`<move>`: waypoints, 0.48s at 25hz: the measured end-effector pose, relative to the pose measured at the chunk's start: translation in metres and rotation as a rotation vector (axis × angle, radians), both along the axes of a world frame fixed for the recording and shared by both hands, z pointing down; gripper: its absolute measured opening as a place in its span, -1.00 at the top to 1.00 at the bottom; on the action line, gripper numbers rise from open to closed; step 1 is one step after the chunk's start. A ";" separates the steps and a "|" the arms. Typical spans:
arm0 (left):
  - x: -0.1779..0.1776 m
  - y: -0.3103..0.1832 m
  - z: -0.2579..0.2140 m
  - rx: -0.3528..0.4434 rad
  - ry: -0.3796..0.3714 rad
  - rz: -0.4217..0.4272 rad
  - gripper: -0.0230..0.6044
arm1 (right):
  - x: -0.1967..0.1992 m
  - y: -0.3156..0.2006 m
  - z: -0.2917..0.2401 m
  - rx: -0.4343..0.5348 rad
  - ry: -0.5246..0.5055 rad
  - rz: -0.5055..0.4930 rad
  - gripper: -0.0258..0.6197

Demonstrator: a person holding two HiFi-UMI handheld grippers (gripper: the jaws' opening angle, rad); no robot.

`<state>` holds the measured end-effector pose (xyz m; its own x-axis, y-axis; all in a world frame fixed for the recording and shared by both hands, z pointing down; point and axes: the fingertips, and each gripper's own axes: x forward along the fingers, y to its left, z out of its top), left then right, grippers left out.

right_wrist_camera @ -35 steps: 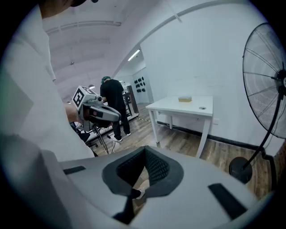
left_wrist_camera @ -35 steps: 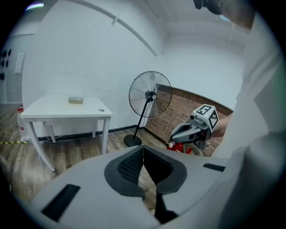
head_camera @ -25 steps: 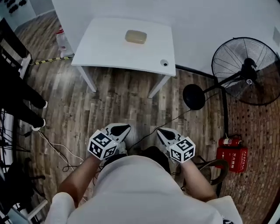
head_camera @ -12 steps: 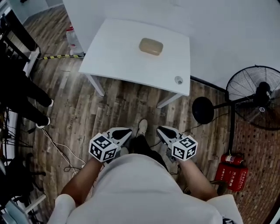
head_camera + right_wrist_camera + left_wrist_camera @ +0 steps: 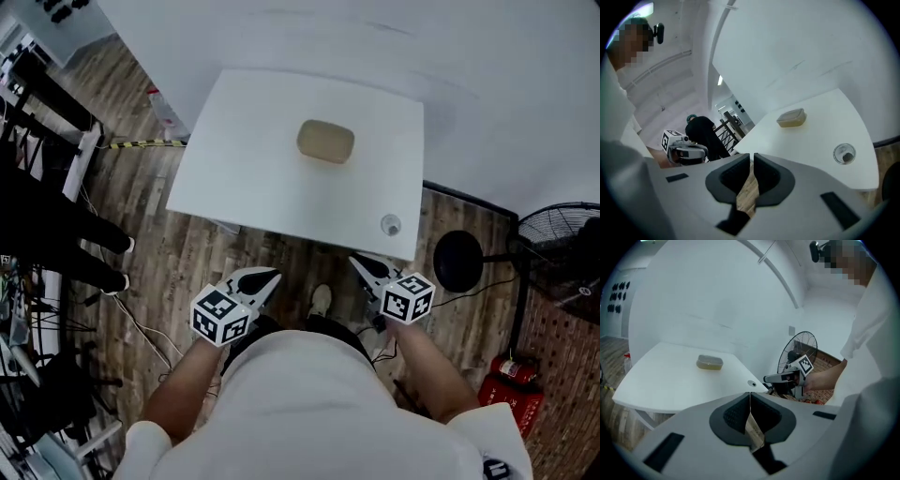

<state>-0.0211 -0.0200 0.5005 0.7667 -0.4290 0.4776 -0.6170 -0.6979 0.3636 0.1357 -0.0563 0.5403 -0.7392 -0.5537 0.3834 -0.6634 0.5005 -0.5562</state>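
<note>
A white table [image 5: 272, 178] carries a tan lidded container [image 5: 325, 142] near its middle and a small round cap [image 5: 390, 225] by its front right corner. My left gripper [image 5: 266, 277] hangs shut and empty just short of the table's front edge. My right gripper [image 5: 361, 267] is at the front right corner, its jaws drawn together to a thin slit with nothing between them. In the left gripper view the container [image 5: 709, 363] lies ahead on the table [image 5: 670, 376]. In the right gripper view the container [image 5: 791, 117] and the cap [image 5: 844, 153] show beyond my right gripper [image 5: 752, 160].
A standing fan [image 5: 562, 253] with a round base [image 5: 457, 261] is to the right, with a red extinguisher [image 5: 511, 389] on the brick floor. Another person's legs [image 5: 56, 244] and dark racks are at the left. Cables [image 5: 141, 323] trail over the wooden floor.
The person has walked up to the table, which is now much nearer, just ahead of both grippers. The grippers kept their pose side by side, still holding nothing.
</note>
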 end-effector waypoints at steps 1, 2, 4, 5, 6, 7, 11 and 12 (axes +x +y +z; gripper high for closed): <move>0.003 -0.013 -0.002 0.005 -0.001 -0.002 0.87 | 0.004 -0.013 0.005 -0.021 -0.019 0.011 0.81; 0.005 -0.025 -0.003 0.004 0.000 -0.004 0.87 | 0.006 -0.025 0.010 -0.042 -0.037 0.026 0.82; 0.008 -0.044 -0.003 -0.007 0.003 0.000 0.87 | 0.010 -0.047 0.021 -0.087 -0.077 0.067 0.82; 0.009 -0.051 -0.002 -0.013 0.002 0.008 0.87 | 0.012 -0.057 0.026 -0.108 -0.093 0.090 0.81; 0.009 -0.058 -0.001 -0.015 -0.001 0.017 0.87 | 0.013 -0.066 0.031 -0.125 -0.105 0.112 0.81; 0.008 -0.066 0.000 -0.015 0.000 0.026 0.87 | 0.014 -0.075 0.035 -0.138 -0.110 0.130 0.80; -0.003 -0.098 -0.005 -0.026 0.049 0.053 0.87 | 0.013 -0.109 0.048 -0.170 -0.107 0.201 0.73; -0.007 -0.105 -0.006 -0.028 0.056 0.061 0.87 | 0.013 -0.116 0.050 -0.179 -0.108 0.224 0.73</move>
<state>-0.0284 -0.1247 0.4945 0.8169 -0.3678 0.4443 -0.5518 -0.7227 0.4163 0.1491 -0.1722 0.5904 -0.6484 -0.6382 0.4151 -0.6783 0.2367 -0.6956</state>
